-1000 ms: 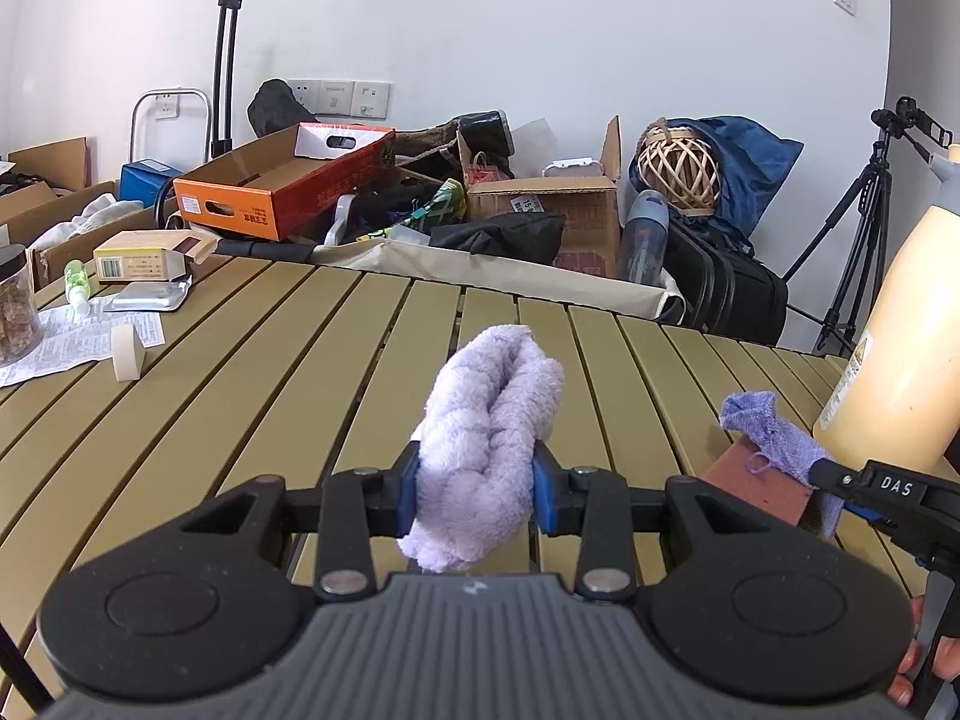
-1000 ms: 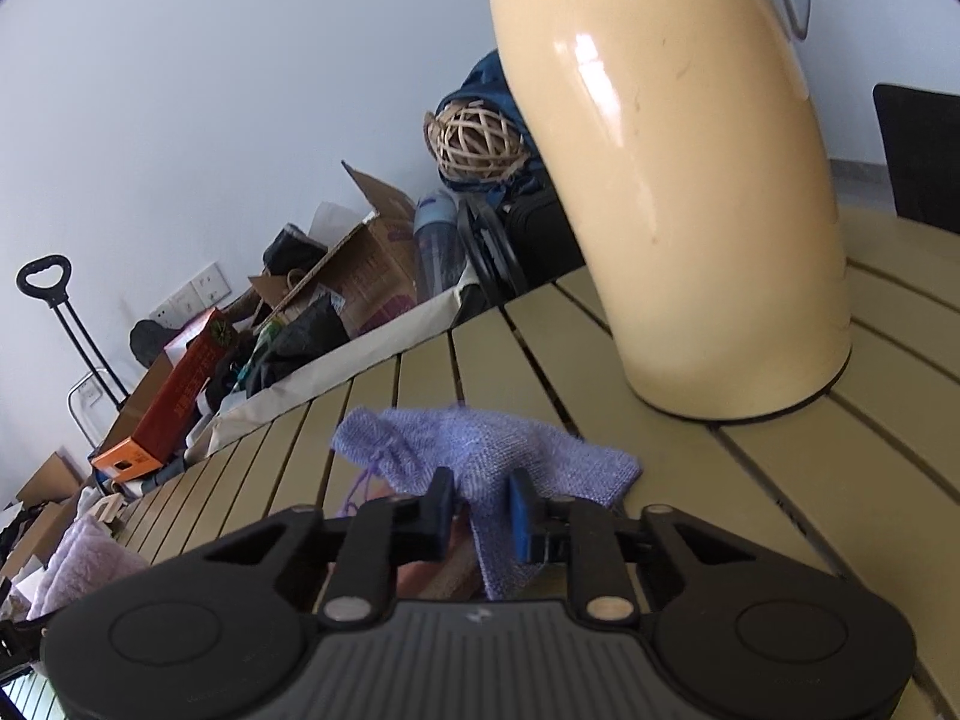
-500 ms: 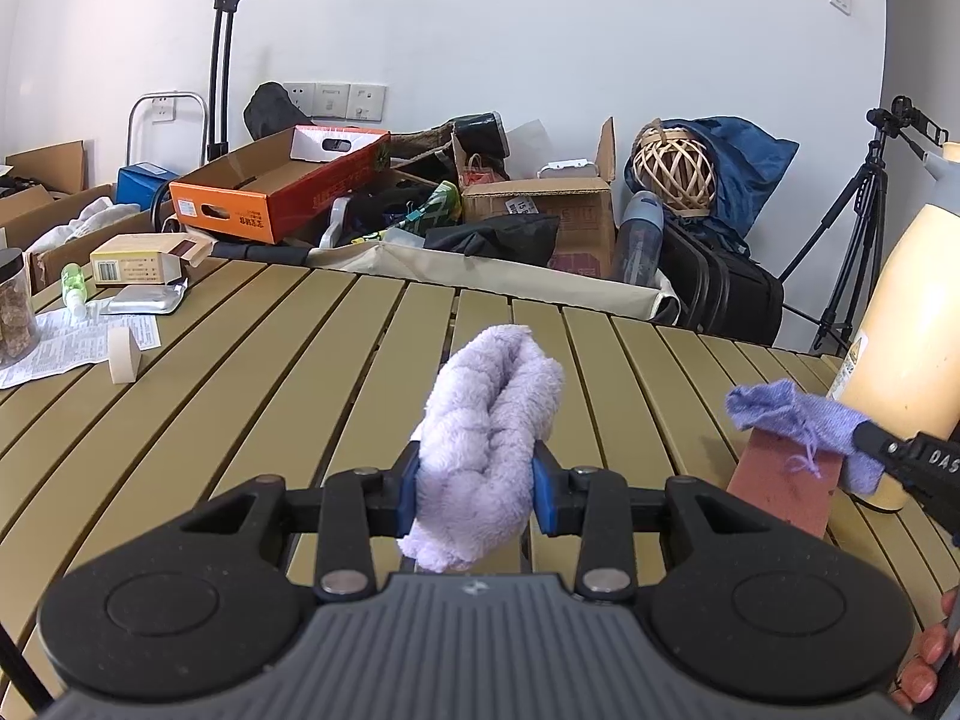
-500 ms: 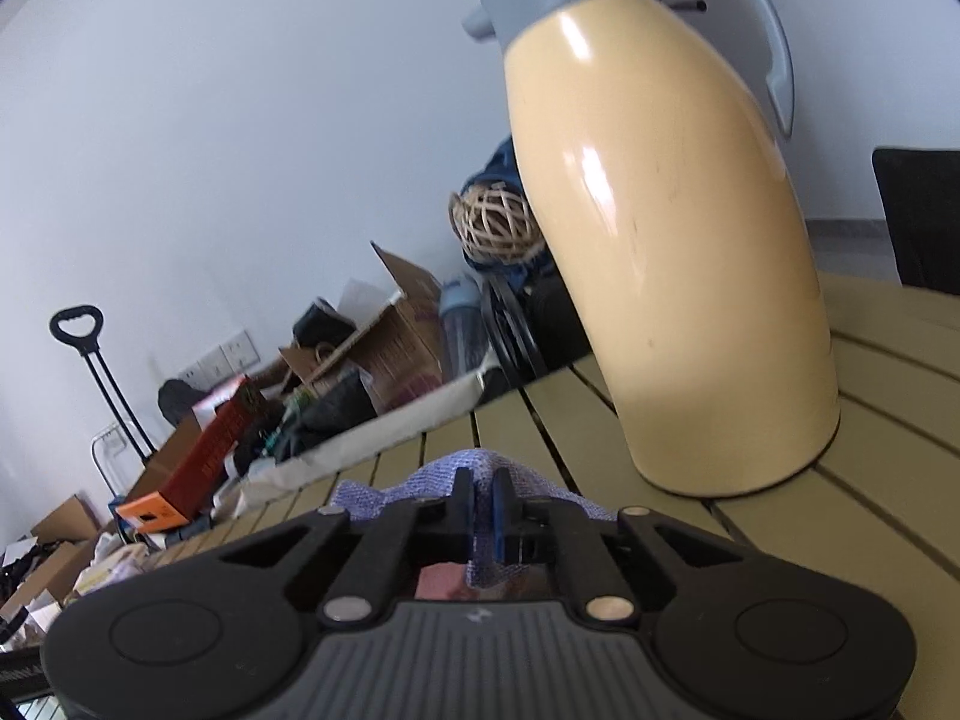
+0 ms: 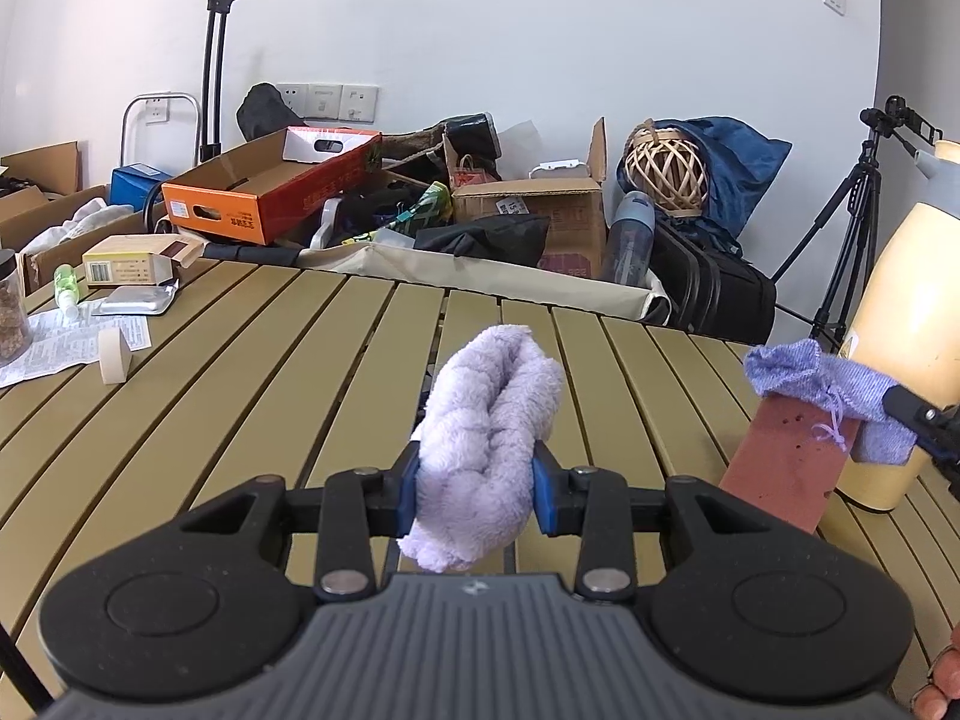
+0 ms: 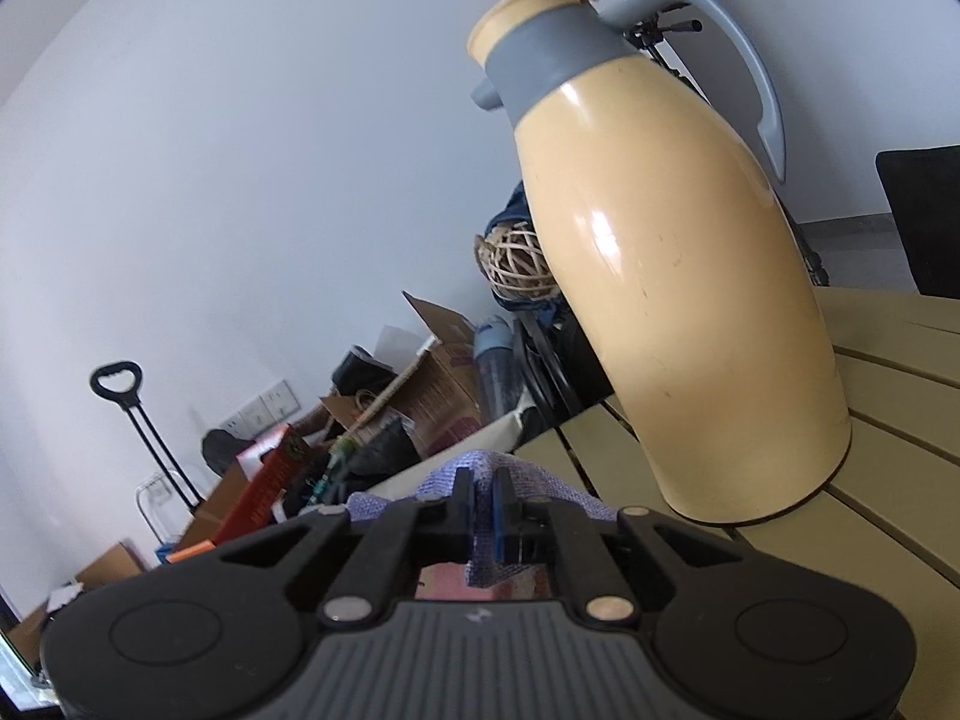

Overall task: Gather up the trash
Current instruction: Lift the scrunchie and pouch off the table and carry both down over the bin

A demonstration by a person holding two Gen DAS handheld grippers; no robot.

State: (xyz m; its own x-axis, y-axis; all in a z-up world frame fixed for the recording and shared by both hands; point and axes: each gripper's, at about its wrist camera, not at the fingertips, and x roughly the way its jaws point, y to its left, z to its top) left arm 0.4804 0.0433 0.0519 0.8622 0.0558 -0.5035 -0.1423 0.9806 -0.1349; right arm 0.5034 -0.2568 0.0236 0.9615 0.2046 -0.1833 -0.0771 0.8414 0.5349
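Observation:
My left gripper (image 5: 474, 495) is shut on a fluffy lilac towel (image 5: 486, 420) and holds it above the slatted wooden table (image 5: 270, 372). My right gripper (image 6: 480, 504) is shut on a thin purple cloth (image 6: 516, 480); it shows in the left wrist view (image 5: 804, 369) lifted at the right, draped over a reddish-brown block (image 5: 786, 462) that tilts up with it. The right gripper's tip (image 5: 918, 414) enters there from the right edge.
A tall cream thermos jug (image 6: 678, 276) stands on the table just right of the purple cloth. At the far left lie a tape roll (image 5: 114, 354), papers (image 5: 66, 342), a small box (image 5: 135, 261) and a jar (image 5: 12, 306). Cardboard boxes and bags crowd the floor behind.
My right gripper has risen and tilted upward, lifting the purple cloth and the block off the table. My left gripper has held the towel nearly still.

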